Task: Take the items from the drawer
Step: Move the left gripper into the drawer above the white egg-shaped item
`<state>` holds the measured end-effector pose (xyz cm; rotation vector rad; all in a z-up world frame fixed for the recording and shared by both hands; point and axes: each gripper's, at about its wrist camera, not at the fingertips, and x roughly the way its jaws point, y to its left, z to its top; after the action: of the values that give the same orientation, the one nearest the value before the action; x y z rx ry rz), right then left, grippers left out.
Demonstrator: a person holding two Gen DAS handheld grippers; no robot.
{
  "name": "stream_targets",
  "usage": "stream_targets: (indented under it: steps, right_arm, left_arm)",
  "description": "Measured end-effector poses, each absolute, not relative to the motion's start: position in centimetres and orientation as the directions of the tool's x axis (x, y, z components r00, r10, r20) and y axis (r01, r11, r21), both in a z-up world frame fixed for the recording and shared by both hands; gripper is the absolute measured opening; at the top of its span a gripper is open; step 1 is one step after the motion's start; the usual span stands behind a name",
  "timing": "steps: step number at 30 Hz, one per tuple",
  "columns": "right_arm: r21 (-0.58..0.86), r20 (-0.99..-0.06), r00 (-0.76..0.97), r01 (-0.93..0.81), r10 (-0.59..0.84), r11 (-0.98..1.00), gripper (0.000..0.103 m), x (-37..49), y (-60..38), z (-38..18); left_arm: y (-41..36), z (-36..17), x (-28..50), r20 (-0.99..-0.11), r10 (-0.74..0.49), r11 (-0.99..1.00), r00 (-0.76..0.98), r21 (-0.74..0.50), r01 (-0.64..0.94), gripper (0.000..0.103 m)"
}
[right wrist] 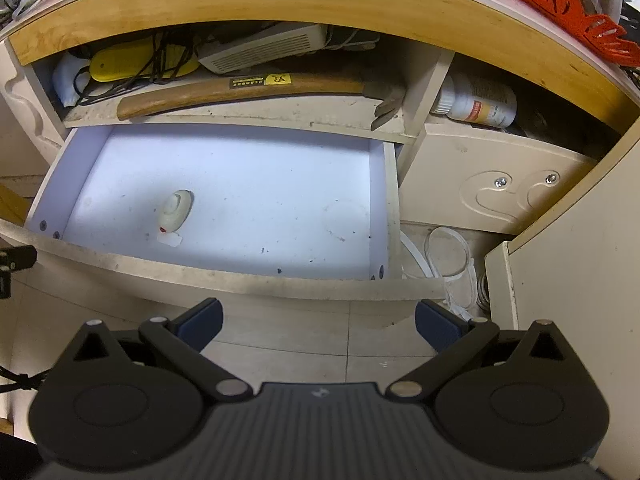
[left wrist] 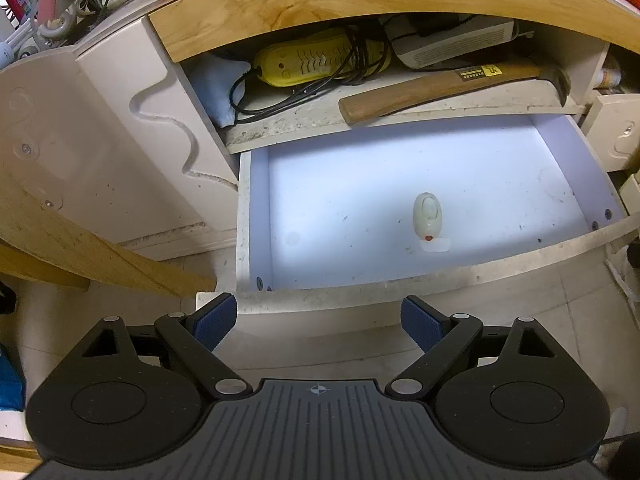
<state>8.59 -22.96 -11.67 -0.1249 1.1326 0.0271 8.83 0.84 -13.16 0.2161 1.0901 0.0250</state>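
A pulled-out drawer [left wrist: 360,280] [right wrist: 224,276] with a pale, dusty floor holds one small white oval device [left wrist: 428,215] [right wrist: 175,210] with a red dot at its near end and a small white tab beside it. My left gripper [left wrist: 319,322] hovers open in front of the drawer's front panel, nothing between its blue pads. My right gripper [right wrist: 319,322] is also open and empty, held back from the drawer front, over floor tiles. The device lies right of centre in the left wrist view, left of centre in the right wrist view.
The shelf above the drawer carries a wooden-handled hammer [left wrist: 448,88] [right wrist: 248,90], a yellow power strip [left wrist: 320,60] [right wrist: 132,62] with black cables, and a white box [left wrist: 456,46]. A white bottle [right wrist: 476,106] lies in the right cubby above a closed drawer [right wrist: 500,184]. White cable [right wrist: 448,256] coils on the floor.
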Motion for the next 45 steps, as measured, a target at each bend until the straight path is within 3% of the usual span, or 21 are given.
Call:
stream_targets:
  steps: [7, 18, 35, 45]
  right_arm:
    - [-0.086, -0.904, 0.425, -0.095, -0.037, 0.992, 0.103, 8.5, -22.8, -11.8]
    - [-0.09, -0.899, 0.436, -0.121, -0.028, 0.989, 0.103, 8.7, -22.3, -11.5]
    - [-0.062, -0.912, 0.411, -0.132, -0.002, 0.989, 0.103, 9.1, -21.7, -11.7]
    - [-0.065, -0.912, 0.411, -0.131, -0.005, 0.989, 0.103, 9.2, -21.7, -11.5]
  left_arm:
    - [1.1, -12.0, 10.6, -0.898, 0.081, 0.983, 0.433, 0.143, 0.112, 0.091]
    - [1.4, -12.1, 14.9, -0.955, 0.106, 0.983, 0.277, 0.143, 0.116, 0.091]
    - [2.9, -14.1, 20.9, -0.998, 0.027, 0.999, -0.055, 0.025, 0.035, 0.091]
    - [2.2, -14.2, 21.6, -0.997, 0.029, 0.999, -0.072, 0.026, 0.043, 0.091]
